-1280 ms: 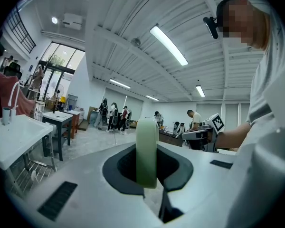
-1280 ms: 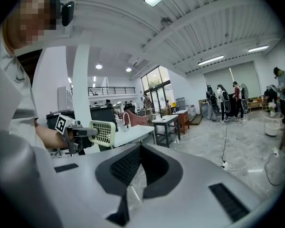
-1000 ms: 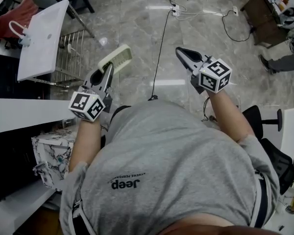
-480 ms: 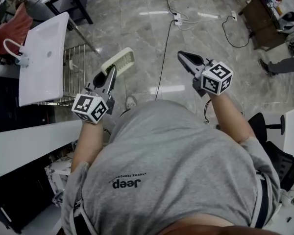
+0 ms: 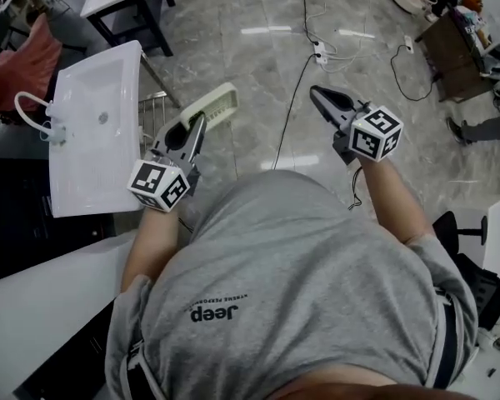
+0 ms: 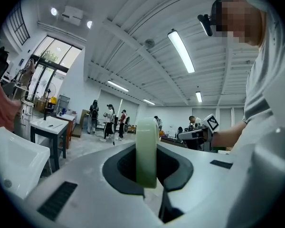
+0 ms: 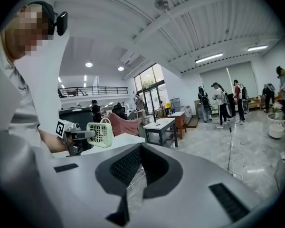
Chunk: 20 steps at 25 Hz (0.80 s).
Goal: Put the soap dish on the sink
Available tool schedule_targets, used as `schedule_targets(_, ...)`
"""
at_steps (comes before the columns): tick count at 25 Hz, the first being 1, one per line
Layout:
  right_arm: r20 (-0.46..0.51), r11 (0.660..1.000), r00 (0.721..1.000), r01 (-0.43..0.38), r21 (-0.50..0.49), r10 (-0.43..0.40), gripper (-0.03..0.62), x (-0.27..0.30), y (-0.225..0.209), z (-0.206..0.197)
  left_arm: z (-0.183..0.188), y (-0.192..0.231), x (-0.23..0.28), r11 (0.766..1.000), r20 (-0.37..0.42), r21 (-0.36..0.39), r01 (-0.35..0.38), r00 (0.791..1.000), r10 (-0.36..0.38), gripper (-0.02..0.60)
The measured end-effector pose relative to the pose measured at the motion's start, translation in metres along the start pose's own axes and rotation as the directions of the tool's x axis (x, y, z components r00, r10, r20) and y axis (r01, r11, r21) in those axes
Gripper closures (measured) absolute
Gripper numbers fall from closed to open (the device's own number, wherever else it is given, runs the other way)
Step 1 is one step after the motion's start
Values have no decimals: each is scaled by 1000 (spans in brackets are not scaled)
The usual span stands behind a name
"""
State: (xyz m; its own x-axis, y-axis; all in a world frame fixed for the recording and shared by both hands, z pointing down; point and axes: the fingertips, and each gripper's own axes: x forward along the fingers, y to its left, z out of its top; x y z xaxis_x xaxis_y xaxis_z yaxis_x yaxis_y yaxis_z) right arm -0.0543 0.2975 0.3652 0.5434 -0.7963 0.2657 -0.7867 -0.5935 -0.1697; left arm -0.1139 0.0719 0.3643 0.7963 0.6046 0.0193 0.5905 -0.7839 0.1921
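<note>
Sink (image 5: 92,165) now nearer; left tongs (image 5: 202,117) clamp soap dish (image 5: 220,102).

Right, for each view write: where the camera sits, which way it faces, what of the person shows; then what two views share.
Head view: on the head, steeply down; torso, forearms, sink.
Left gripper view: on the left hand-held gripper, level along jaws gripping the soap dish; torso, right arm.
Right gripper view: on the right hand-held gripper, facing across the room; torso, left arm.
Both gripper views share the soap dish.
</note>
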Motion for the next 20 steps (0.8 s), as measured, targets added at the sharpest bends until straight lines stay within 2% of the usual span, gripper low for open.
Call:
schedule_targets(5,-24,1000,1000,-5,3,5,542,50,-10,9,0,47,2,1000,-7,-17,-11,1000,11,549)
schedule_targets(11,-51,999,998,-45,6,45,542,94,-27,14,-6,84,12,998,-22,-46,-51,998,50,549)
schedule_targets(20,-55,988,986,-154,7,154,542,154,-99,28,-6,119,66,989,-28,-30,-146,989,145,549)
